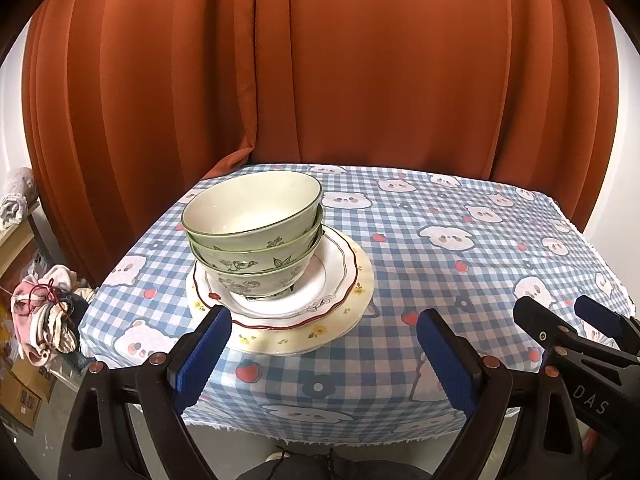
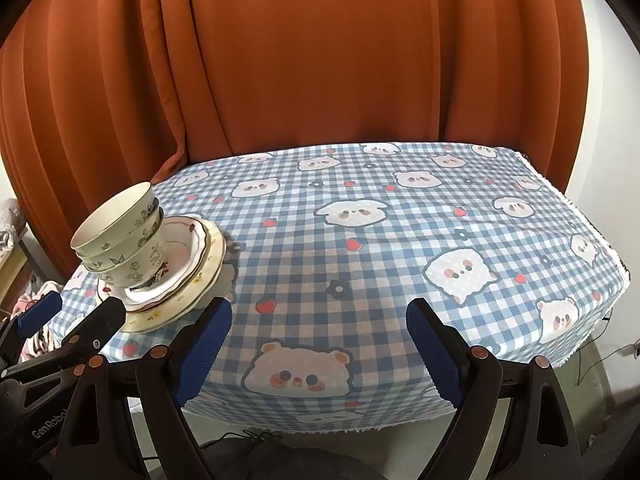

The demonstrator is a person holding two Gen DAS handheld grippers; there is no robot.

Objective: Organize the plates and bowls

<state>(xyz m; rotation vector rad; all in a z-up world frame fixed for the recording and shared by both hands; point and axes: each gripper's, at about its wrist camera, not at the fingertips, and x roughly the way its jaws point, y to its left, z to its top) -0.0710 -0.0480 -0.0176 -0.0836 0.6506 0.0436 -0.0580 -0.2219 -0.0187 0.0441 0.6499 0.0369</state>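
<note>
Checked tablecloth (image 1: 440,240) bears 3 stacked bowls (image 1: 256,236) just beyond the wide-open, empty left claw (image 1: 324,346).

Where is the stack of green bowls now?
The bowls stand nested on the stacked plates at the table's left side, near the curtain; they show centre-left in the left view and far left in the right view.

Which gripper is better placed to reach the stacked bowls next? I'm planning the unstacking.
Left, probably. The left gripper stands open right before the bowls stacked on the plates. The right gripper is open over bare tablecloth, with the stack off to its left.
</note>
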